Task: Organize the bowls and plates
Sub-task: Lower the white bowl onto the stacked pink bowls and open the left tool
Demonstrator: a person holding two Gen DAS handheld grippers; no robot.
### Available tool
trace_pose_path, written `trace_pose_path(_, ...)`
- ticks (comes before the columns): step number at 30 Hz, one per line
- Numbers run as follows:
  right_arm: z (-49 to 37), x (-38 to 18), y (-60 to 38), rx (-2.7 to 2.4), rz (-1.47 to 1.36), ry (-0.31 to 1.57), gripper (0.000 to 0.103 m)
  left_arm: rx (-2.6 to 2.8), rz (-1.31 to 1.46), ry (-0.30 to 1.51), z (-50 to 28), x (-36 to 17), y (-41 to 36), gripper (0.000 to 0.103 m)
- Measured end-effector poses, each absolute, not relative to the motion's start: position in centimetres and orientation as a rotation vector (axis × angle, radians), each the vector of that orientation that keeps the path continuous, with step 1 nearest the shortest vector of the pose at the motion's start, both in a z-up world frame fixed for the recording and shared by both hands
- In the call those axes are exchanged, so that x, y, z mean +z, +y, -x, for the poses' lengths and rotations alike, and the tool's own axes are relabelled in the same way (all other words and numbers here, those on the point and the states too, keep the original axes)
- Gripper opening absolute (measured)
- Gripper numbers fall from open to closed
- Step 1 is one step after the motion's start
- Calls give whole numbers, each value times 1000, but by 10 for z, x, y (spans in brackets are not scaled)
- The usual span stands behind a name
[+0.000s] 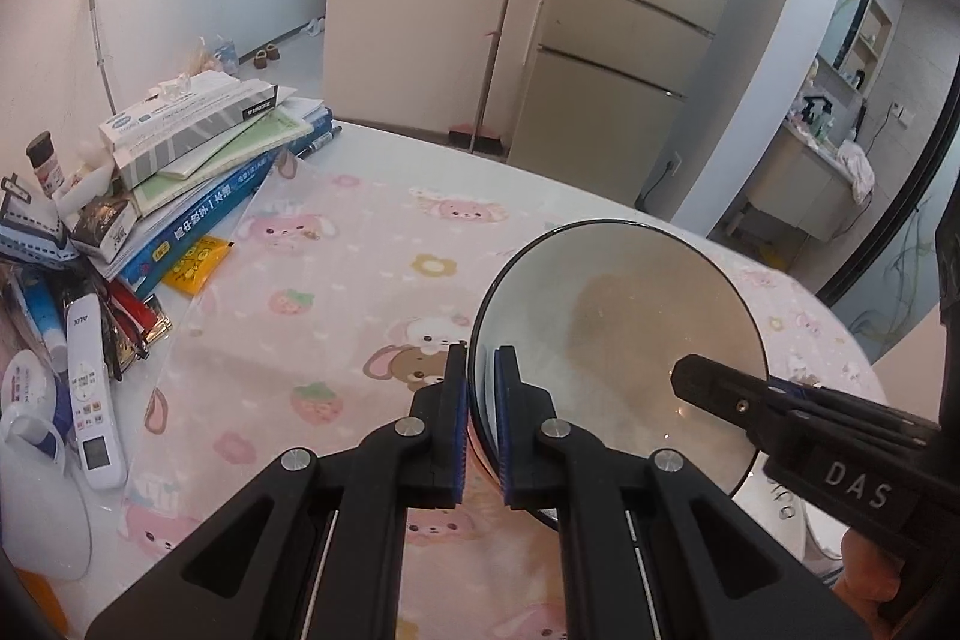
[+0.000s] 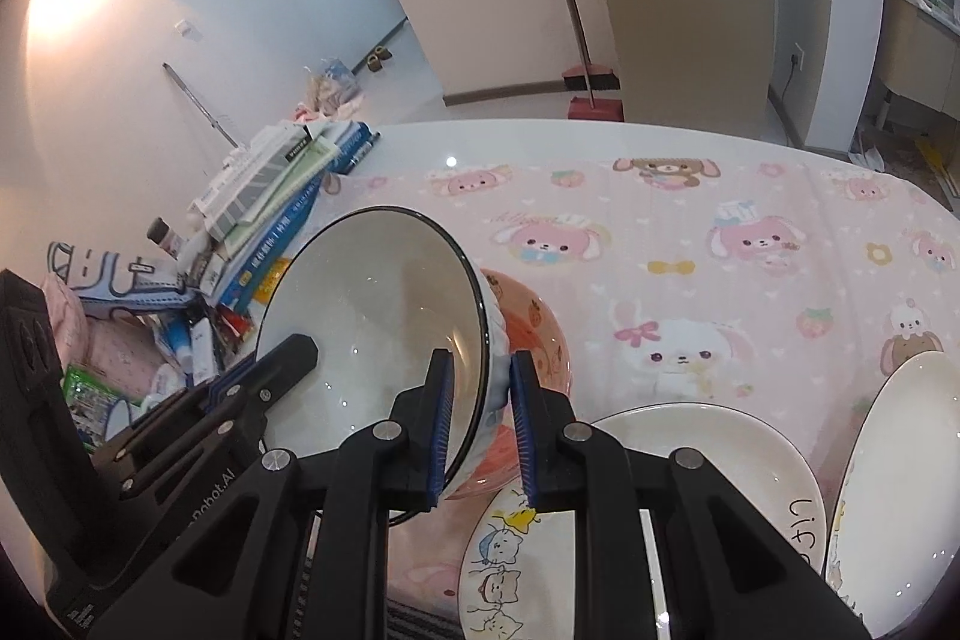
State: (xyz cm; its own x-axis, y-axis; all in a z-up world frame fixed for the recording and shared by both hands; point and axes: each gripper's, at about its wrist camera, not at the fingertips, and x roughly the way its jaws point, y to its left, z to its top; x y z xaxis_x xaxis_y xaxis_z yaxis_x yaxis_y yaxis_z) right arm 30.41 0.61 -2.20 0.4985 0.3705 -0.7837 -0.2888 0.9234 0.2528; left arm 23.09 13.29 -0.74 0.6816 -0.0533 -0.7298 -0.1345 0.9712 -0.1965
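A white bowl with a dark rim (image 1: pixel 624 328) hangs tilted over the pink cartoon tablecloth (image 1: pixel 360 292), held by both grippers. My left gripper (image 1: pixel 483 353) is shut on its near rim. My right gripper (image 2: pixel 481 358) is shut on the bowl's (image 2: pixel 372 304) wall at the opposite side. Each gripper shows in the other's view: the right gripper (image 1: pixel 690 376) over the bowl's inside, the left gripper (image 2: pixel 300 349) at its left rim. A pink bowl with strawberry prints (image 2: pixel 537 334) sits right behind and below the white bowl; whether they touch I cannot tell.
White plates lie at the near right: one with lettering (image 2: pixel 696 454), a cat-print plate (image 2: pixel 510 550) under it, another (image 2: pixel 900 460) at the edge. A pile of books and boxes (image 1: pixel 198 160), a remote control (image 1: pixel 90 388) and small clutter crowd the table's left side.
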Motion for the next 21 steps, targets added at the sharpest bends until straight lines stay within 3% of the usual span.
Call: trace_pose_path(21, -300, -30, 25, 246, 79, 899, 21, 87, 165, 836, -241, -31, 117, 8)
